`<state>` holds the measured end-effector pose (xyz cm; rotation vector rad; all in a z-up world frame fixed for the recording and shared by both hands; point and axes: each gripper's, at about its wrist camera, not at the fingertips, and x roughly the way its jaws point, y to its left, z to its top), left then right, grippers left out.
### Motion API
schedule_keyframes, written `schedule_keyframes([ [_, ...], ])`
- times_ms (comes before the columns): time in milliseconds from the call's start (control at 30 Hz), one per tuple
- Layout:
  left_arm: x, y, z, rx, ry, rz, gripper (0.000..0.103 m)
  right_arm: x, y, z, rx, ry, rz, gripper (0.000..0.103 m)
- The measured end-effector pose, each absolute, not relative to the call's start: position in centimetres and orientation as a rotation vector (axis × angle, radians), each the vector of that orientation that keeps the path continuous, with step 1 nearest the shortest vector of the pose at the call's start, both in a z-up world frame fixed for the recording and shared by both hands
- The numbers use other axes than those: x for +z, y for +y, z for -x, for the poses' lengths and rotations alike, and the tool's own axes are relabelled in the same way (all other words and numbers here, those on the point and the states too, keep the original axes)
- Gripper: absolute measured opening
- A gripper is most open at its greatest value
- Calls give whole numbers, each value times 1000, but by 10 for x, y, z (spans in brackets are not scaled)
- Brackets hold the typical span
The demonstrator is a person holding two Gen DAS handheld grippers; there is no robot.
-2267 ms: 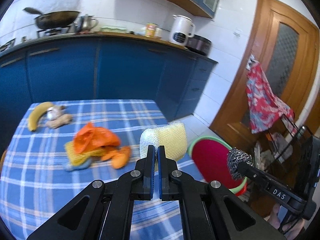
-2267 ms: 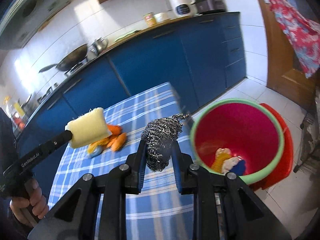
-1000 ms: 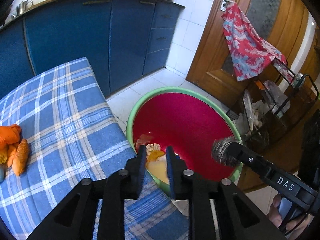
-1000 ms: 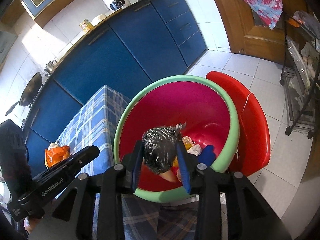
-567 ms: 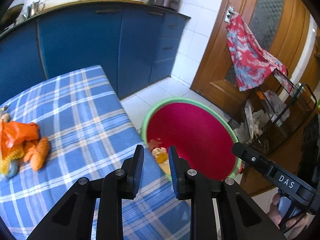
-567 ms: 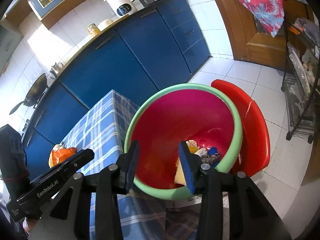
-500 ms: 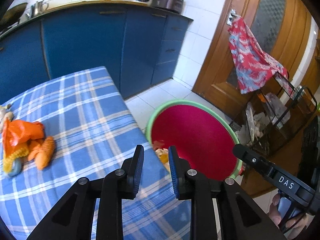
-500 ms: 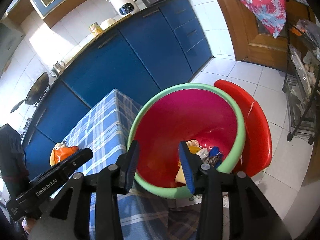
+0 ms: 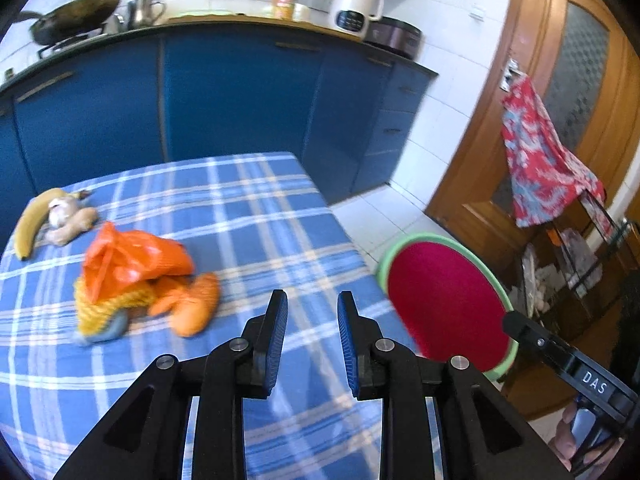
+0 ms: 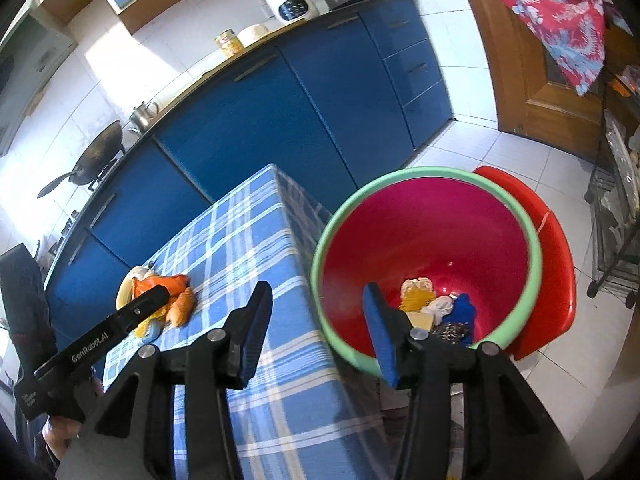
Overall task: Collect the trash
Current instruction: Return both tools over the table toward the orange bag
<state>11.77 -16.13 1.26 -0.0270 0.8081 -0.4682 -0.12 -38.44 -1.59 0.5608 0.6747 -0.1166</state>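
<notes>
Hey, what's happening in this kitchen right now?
A person is clearing trash off a blue plaid table into a red bin beside it, using a handheld tool in each hand. Both the left tool and the right tool are empty; the right one's jaws have just been opening. A steel scrubber and a yellow sponge lie in the bin. An orange bag, a banana and scraps remain on the table.

White capitals "DAS" stood on the black finger of the right gripper (image 9: 576, 368), low at the right of the left wrist view. White letters "GenRobot.AI" ran along the black finger of the left gripper (image 10: 100, 340), at the near left of the right wrist view. A smaller white line below it was too small to read.
</notes>
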Motion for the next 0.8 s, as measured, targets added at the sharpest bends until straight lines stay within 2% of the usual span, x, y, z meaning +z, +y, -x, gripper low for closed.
schedule_keyframes([
  [167, 15, -134, -125, -411, 799, 48, 28, -12, -366, -7, -96, 686, -539, 53],
  [200, 16, -130, -127, -396, 798, 48, 31, -11, -360, -10, -89, 689, -531, 55],
  [267, 18, -119, -131, -360, 787, 47, 45, -9, -353, -14, -76, 691, -520, 58],
  [367, 18, -106, -138, -323, 779, 47, 51, -7, -344, -19, -57, 692, -508, 63],
  [567, 12, -88, -156, -262, 786, 45, 58, -12, -326, -30, -32, 722, -487, 64],
  [800, -8, -86, -185, -230, 832, 27, 60, -21, -319, -42, -30, 757, -477, 66],
])
